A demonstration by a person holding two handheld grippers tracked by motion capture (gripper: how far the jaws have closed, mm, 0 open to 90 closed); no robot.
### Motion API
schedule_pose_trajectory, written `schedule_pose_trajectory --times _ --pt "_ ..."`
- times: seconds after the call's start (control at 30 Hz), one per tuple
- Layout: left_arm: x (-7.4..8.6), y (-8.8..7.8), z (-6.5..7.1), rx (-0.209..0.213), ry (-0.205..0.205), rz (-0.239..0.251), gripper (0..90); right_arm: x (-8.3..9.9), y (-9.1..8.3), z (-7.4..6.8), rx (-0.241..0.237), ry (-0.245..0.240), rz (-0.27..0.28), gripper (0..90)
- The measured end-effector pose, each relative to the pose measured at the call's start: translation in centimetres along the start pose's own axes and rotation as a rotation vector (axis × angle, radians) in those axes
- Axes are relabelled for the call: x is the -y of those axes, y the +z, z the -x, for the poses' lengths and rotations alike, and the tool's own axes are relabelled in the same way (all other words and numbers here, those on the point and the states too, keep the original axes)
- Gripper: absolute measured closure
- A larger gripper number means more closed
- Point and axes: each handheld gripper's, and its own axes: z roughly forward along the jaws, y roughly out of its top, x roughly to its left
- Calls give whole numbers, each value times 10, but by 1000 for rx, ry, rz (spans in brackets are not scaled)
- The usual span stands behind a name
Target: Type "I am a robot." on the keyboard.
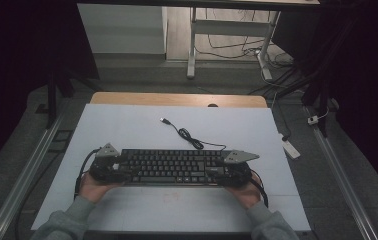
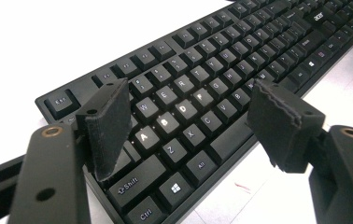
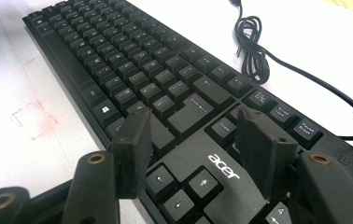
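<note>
1. The table [image 1: 127, 125], covered by a white mat, is the largest thing in the high view; the keyboard, taken here as the landmark, lies across its near half, long side parallel to the near edge.
2. The keyboard [image 1: 174, 166] is black and full-size, flat on the mat with its keys up. In the left gripper view [image 2: 202, 88] its Esc, Shift and Ctrl end sits nearest; in the right gripper view [image 3: 132, 70] its arrow keys and printed brand name sit nearest.
3. The person's grey sleeves [image 1: 67, 222] come in below the keyboard, one toward each end.
4. The left gripper [image 1: 108, 167] sits at the keyboard's left end in the high view. In its own view [image 2: 191, 126] the jaws stand wide apart above the keys near that corner, one pad over the Caps Lock area, the other over the keyboard's front edge, pressing nothing.
5. The right gripper [image 1: 232, 167] sits at the keyboard's right end. In its own view [image 3: 195, 149] the jaws are parted over the block of arrow and navigation keys; whether the pads touch the keyboard cannot be told.
6. The cable [image 1: 187, 136] runs from the keyboard's back edge, loops in a small coil just behind it [image 3: 254, 51], and ends in a plug [image 1: 165, 121] farther back on the mat.
7. A faint red square mark [image 3: 32, 119] lies on the mat just in front of the keyboard.
</note>
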Motion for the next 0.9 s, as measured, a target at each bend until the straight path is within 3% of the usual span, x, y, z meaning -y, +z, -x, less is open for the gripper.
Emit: schedule_pose_trajectory --times 0.67,0.9 --pt "0 5 2 5 6 -25 303 -4 2 -4 -12 -1 14 461" --pt "0 6 2 4 7 -29 304 -9 7 -10 -26 -10 15 501"
